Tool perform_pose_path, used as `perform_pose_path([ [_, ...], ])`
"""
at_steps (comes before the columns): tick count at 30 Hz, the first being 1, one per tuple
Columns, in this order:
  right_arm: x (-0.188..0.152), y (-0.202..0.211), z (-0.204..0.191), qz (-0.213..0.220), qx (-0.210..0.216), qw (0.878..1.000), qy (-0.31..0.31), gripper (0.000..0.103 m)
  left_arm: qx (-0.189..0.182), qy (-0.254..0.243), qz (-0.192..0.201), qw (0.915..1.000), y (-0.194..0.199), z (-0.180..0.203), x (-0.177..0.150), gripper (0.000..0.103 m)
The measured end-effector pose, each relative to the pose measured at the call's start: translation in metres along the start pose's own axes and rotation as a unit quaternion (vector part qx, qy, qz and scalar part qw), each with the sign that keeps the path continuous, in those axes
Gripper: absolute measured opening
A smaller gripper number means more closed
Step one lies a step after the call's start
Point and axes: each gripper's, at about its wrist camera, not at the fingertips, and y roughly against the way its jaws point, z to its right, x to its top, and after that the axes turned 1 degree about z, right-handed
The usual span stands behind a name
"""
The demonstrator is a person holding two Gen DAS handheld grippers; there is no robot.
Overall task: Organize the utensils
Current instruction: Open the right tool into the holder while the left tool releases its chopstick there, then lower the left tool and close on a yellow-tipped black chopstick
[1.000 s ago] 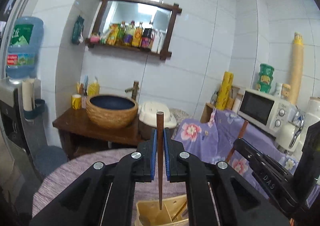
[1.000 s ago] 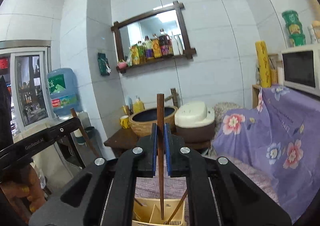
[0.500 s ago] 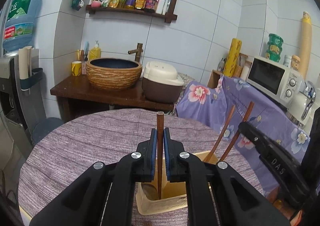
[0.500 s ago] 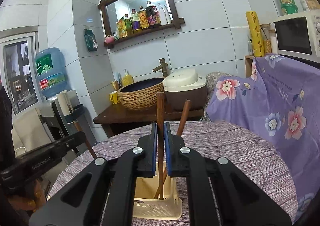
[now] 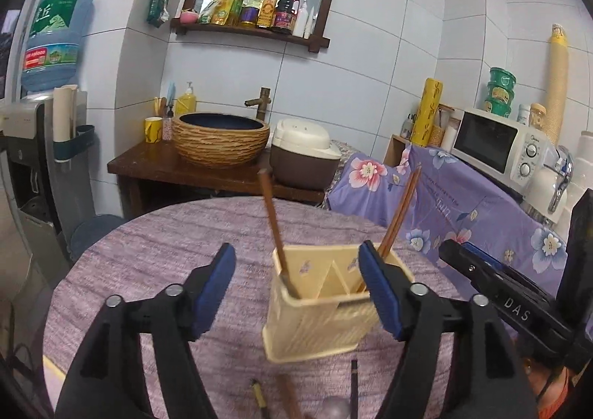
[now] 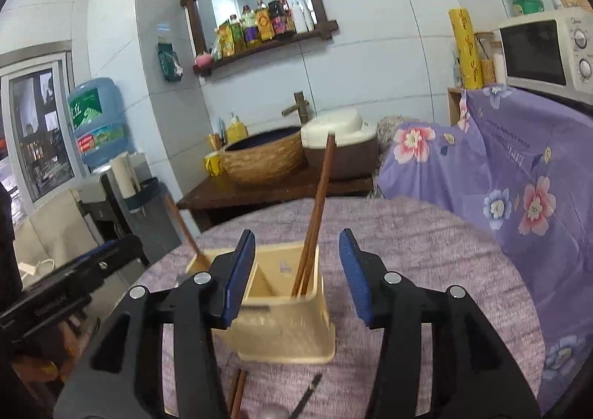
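Note:
A cream utensil holder [image 5: 318, 322] stands on the round purple table. One brown chopstick [image 5: 272, 222] leans free in its left compartment, and two more chopsticks [image 5: 400, 211] lean in its right one. My left gripper [image 5: 296, 252] is opening, its blue pads either side of the holder and touching nothing. In the right wrist view the same holder [image 6: 285, 330] has the paired chopsticks [image 6: 318, 211] leaning between the pads of my right gripper [image 6: 296, 237], which is opening too, its pads clear of them. The lone chopstick [image 6: 183, 226] leans off to the left.
Loose chopsticks [image 5: 289, 396] and a dark thin utensil [image 6: 307, 393] lie on the table cloth [image 5: 166, 256] in front of the holder. Beyond the table are a woven basin [image 5: 222, 139], a rice cooker [image 5: 304, 158], a microwave [image 5: 496, 145] and a water dispenser [image 5: 29, 145].
Both grippers came down toward the holder and went from shut to open. Each let go of its chopstick, and these now lean in the holder.

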Motion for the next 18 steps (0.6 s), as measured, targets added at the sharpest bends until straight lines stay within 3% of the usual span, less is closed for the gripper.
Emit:
perform_pose_path([
  [6,-0.054,0.005,0.003,-0.073,-0.014,0.997,0.006,0.048,0.035,-0.008,-0.079,0.9962,0.004,-0.019,-0.051,0.074],
  [10,-0.096,0.001,0.01,-0.115,-0.033,0.993,0.001,0.048,0.043,0.006,-0.146,0.9883,-0.005,-0.03,-0.093,0.059],
  [14,-0.124,-0.001,0.017,-0.145,-0.042,0.988,-0.007,0.048,0.049,0.009,-0.184,0.9817,-0.012,-0.03,-0.122,0.043],
  [18,-0.135,0.001,0.019,-0.157,-0.044,0.987,-0.01,0.048,0.045,0.009,-0.208,0.977,-0.017,-0.027,-0.141,0.036],
])
